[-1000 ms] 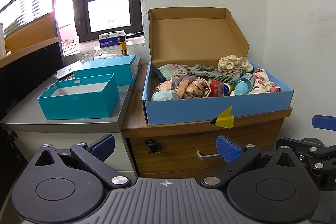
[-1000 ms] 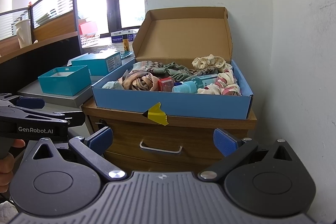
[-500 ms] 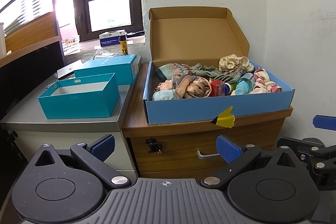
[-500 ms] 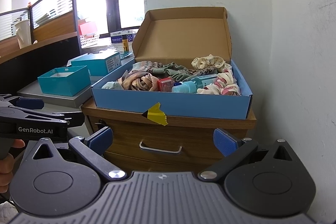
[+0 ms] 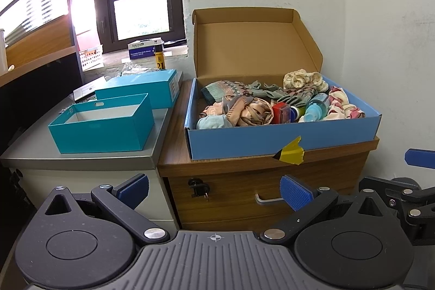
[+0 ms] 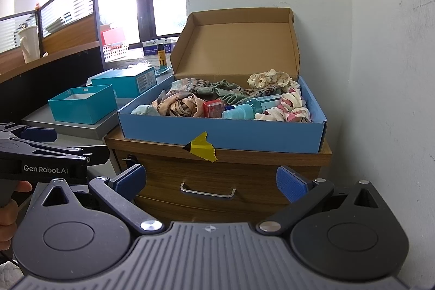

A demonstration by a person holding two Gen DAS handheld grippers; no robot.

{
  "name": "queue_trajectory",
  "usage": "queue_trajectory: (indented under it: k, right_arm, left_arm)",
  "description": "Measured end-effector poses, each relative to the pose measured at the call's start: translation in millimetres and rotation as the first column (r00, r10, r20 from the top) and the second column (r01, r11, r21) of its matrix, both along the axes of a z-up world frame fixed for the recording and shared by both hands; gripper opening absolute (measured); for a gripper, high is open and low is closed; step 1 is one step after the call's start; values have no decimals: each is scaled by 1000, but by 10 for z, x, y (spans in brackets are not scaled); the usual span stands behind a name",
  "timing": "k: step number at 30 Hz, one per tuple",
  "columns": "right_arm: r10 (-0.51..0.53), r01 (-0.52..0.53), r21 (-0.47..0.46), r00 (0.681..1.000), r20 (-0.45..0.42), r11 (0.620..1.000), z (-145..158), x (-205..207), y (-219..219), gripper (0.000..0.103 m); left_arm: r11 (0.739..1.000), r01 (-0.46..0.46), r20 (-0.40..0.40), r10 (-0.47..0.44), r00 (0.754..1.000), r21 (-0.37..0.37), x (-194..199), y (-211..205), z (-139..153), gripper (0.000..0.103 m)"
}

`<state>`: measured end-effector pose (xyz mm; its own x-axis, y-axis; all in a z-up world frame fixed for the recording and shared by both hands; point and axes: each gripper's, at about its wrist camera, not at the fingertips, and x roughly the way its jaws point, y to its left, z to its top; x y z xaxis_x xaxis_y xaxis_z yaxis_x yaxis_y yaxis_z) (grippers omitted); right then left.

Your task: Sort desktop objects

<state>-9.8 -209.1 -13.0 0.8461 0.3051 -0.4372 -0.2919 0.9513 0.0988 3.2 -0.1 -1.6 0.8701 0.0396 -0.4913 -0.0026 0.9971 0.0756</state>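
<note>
Left gripper: your left gripper (image 5: pixel 214 190) hangs in front of the wooden drawer cabinet (image 5: pixel 244 192), its blue-padded fingers spread wide with nothing between them.
Right gripper: your right gripper (image 6: pixel 211 182) is level with it and just beside it, fingers likewise wide apart and holding nothing.
Big box: the blue cardboard box with the brown raised lid (image 5: pixel 282 139) sits on top of the cabinet, against the white wall.
Contents: it holds a crumpled peach patterned scarf (image 5: pixel 246 112), a knitted patterned glove (image 5: pixel 231 91), a small red plastic case (image 5: pixel 281 113), a light blue plastic bottle (image 5: pixel 315 108), a cream frilly cloth (image 5: pixel 304 79) and a pink-and-white cloth (image 5: pixel 341 103), all heaped together.
Tape: a torn yellow-and-black tape scrap (image 5: pixel 291 152) sticks to the box's front wall.
Side boxes: an open teal cardboard box (image 5: pixel 103 132) stands on the grey cabinet top (image 5: pixel 81 158) to the left, with a closed teal box (image 5: pixel 141 89) just behind it.
Your hand: part of your left hand (image 6: pixel 9 211) shows on that gripper's handle in the right wrist view.
</note>
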Motion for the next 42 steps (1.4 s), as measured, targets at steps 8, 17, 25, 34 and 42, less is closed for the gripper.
queue_trajectory:
  k: [8, 17, 25, 34, 42]
  right_arm:
    - [-2, 2, -1, 1000, 1, 1000, 0, -2, -21, 103]
    - [-33, 32, -14, 999, -6, 999, 29, 189, -88, 103]
    - [-48, 47, -19, 998, -33, 999, 49, 533, -118, 103]
    - [-31, 30, -11, 995, -91, 999, 103, 933, -179, 103]
    - [-7, 4, -25, 992, -127, 1000, 228, 1229, -295, 103]
  left_arm:
    - [1000, 10, 0, -10, 1000, -3, 23, -2, 6, 103]
    - [999, 43, -9, -44, 999, -29, 162, 67, 20, 103]
    - [997, 72, -37, -71, 997, 17, 475, 44, -21, 103]
    - [985, 170, -57, -168, 984, 19, 869, -53, 69, 103]
    - [963, 267, -64, -264, 962, 27, 1287, -195, 187, 102]
